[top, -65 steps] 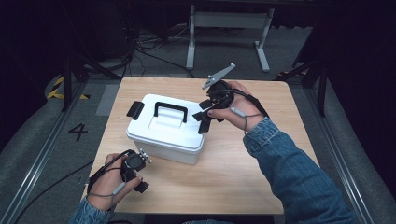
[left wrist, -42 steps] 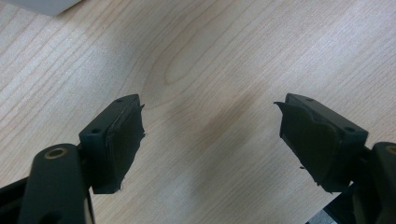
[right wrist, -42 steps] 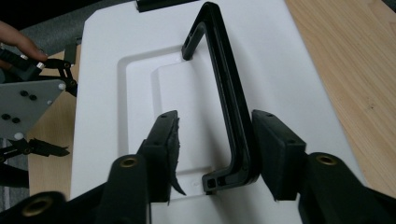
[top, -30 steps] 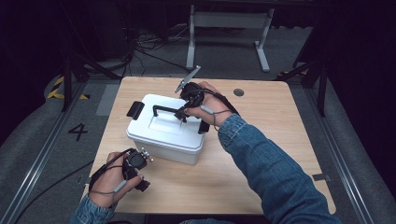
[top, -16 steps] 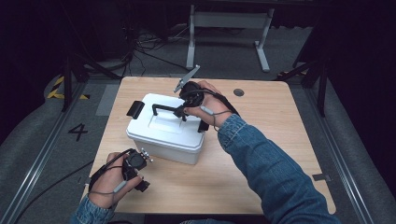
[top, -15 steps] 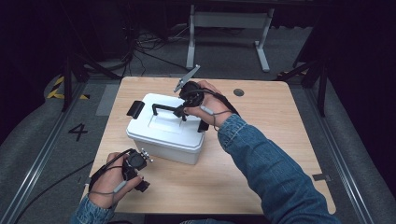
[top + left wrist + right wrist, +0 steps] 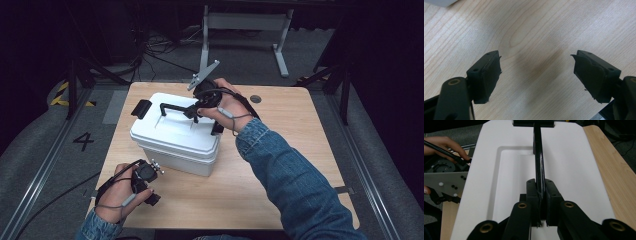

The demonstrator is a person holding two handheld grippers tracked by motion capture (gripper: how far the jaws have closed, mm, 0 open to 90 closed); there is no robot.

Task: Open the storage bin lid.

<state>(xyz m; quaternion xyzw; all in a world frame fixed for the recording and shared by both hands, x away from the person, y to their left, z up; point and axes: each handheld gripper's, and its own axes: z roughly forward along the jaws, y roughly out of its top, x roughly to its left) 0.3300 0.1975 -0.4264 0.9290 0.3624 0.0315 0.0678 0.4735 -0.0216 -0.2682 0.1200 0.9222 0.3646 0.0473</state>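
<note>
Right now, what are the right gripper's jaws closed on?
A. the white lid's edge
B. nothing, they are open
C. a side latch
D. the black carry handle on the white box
D: in the right gripper view the right gripper has its jaws pressed together on the black carry handle over the white box lid.

White box (image 7: 175, 140) blocks table (image 7: 300, 165) centre-left; right half free; bare wood under left gripper (image 7: 536, 75).

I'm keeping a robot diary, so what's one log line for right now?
right gripper: shut on handle | box: on table, lid on | left gripper: open, over bare table
</note>
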